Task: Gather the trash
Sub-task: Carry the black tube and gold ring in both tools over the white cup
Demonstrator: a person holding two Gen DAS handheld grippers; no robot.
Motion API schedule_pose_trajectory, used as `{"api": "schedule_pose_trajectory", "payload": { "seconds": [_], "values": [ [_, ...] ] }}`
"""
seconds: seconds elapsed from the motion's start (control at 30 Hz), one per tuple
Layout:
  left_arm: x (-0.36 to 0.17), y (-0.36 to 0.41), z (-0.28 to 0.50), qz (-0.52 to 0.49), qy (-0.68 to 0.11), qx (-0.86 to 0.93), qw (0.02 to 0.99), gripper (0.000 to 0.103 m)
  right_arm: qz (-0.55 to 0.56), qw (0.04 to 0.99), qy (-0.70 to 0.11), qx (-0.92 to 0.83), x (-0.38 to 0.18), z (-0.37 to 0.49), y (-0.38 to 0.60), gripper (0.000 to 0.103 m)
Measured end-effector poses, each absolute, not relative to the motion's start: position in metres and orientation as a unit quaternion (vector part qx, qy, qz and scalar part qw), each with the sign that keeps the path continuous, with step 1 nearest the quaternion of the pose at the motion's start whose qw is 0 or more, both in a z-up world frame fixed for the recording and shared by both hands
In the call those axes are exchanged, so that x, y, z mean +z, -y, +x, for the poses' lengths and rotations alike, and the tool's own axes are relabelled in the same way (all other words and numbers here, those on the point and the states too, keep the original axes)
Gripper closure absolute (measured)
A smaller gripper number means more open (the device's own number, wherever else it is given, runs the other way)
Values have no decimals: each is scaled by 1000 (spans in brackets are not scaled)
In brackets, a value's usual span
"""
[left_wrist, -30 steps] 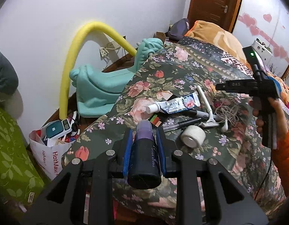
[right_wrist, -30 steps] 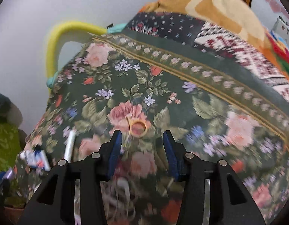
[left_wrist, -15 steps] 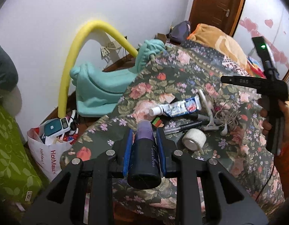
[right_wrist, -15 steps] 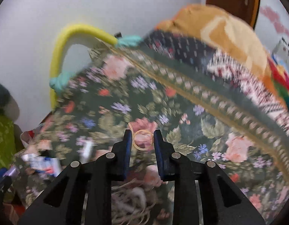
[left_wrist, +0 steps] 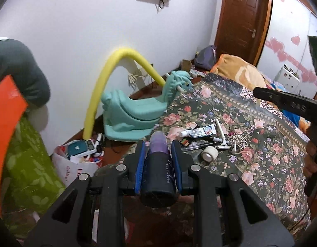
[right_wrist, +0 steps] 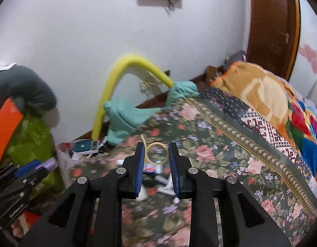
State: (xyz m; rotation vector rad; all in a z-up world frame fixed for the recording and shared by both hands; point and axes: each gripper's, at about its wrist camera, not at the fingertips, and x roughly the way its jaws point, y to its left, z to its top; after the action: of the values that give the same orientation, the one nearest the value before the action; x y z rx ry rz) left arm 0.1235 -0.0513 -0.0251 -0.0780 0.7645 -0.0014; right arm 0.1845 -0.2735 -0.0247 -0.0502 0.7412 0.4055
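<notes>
Above the bed [left_wrist: 267, 154], my left tool [left_wrist: 158, 154] grips a bottle [left_wrist: 158, 170]; my right tool [right_wrist: 155, 156] pinches a rubber band [right_wrist: 156, 152].

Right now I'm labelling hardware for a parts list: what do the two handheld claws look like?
Both claws, left and right, are matte black plastic with triangular cut-outs, silver screws and blue ribbed pads. The right one, seen from the left wrist view, has embossed lettering on a black crossbar and a green light above it.

A teal rocking toy [left_wrist: 135, 111] stands beside the floral bedspread [left_wrist: 267, 144].
</notes>
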Motion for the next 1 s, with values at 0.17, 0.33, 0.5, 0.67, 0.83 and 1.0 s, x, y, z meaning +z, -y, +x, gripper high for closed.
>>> {"api": "schedule_pose_trajectory", "payload": {
  "seconds": [0.17,0.33,0.5,0.67,0.83,1.0],
  "values": [
    [-10,30,86,-40,-360,22,932,78,-30,910,-348,222,-10,147,250,82],
    [-7,4,47,-49,-357,48,932,78,-34,903,-346,252,-3,108,221,82],
    [-13,-22,12,-56,-363,77,927,78,-43,889,-355,286,-11,83,189,82],
    [-35,-48,-15,-72,-388,107,913,78,-46,864,-382,325,-31,66,155,82],
    [-67,-74,-33,-91,-420,132,893,78,-54,833,-414,362,-55,51,118,82],
    [-97,-97,-45,-111,-449,148,874,78,-66,803,-444,391,-81,44,87,82]
  ]
}}
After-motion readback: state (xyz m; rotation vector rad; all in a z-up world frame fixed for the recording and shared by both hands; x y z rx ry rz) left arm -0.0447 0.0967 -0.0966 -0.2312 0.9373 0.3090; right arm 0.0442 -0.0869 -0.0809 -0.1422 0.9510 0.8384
